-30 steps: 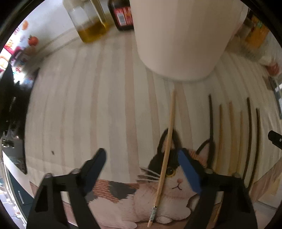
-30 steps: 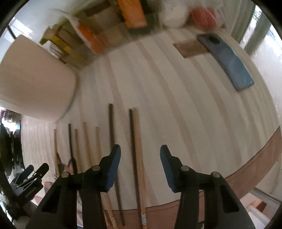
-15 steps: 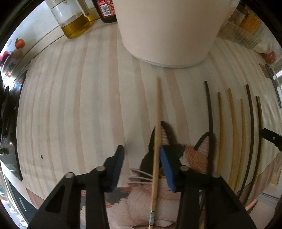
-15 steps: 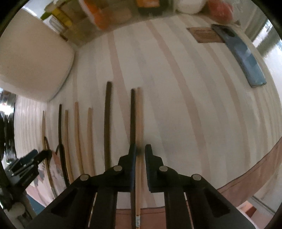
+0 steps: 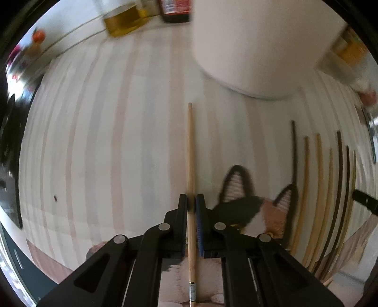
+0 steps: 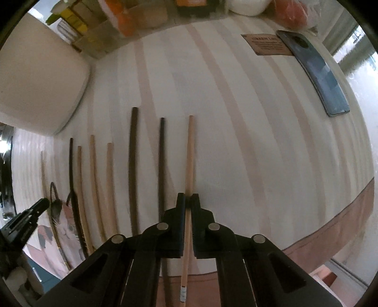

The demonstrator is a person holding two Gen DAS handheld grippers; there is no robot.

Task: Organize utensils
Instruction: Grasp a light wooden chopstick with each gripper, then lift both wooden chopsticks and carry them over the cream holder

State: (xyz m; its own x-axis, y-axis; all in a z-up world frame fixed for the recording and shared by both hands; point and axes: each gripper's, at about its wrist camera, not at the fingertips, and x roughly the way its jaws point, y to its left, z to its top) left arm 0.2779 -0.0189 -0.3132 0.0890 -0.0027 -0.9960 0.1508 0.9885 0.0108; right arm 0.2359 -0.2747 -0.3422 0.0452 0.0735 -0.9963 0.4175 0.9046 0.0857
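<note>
My left gripper (image 5: 191, 200) is shut on a light wooden chopstick (image 5: 190, 151) that points away toward a large cream container (image 5: 255, 47). My right gripper (image 6: 187, 199) is shut on another light wooden chopstick (image 6: 189, 151). To its left, several dark and light chopsticks (image 6: 133, 165) lie in a row on the striped cloth; the same row shows at the right of the left wrist view (image 5: 317, 179). The cream container also shows at the far left of the right wrist view (image 6: 40, 78). The left gripper's tip shows at the lower left of the right wrist view (image 6: 28, 213).
A cat picture (image 5: 248, 207) is printed on the cloth near its front edge. An oil bottle (image 5: 125, 19) and a dark bottle (image 5: 174, 11) stand behind the container. A blue phone (image 6: 316, 70), a brown card (image 6: 267, 44) and food packages (image 6: 122, 26) lie at the back.
Both grippers have closed, each now gripping a light chopstick. The left one shifted so its chopstick sits between the fingers. The right chopstick now lies apart from the dark one beside it.
</note>
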